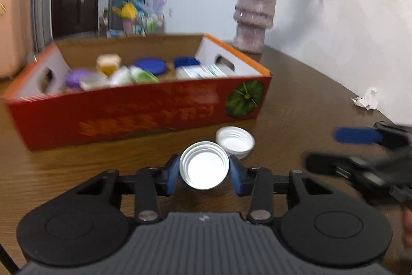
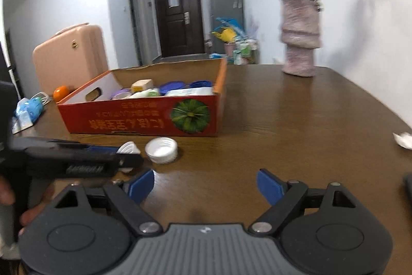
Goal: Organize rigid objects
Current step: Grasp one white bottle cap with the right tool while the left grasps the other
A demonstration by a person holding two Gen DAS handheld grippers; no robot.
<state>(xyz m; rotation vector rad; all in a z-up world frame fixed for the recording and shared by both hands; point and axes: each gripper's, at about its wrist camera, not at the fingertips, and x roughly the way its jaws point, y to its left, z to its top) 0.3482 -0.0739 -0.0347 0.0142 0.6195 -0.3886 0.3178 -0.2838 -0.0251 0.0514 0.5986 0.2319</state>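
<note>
Left claw clamps a white threaded cap, hollow side up; right claw gapes apart, empty.

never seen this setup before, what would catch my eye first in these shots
The red cardboard box full of jars and lids, at the table's far left, draws the eye first. In front of it the left gripper clamps a white cap, with a second white cap lying just beyond it. At the back right stands a pink vase of dried flowers; the right gripper is open and holds nothing.

White caps, red box, brown table, blue pads.
</note>
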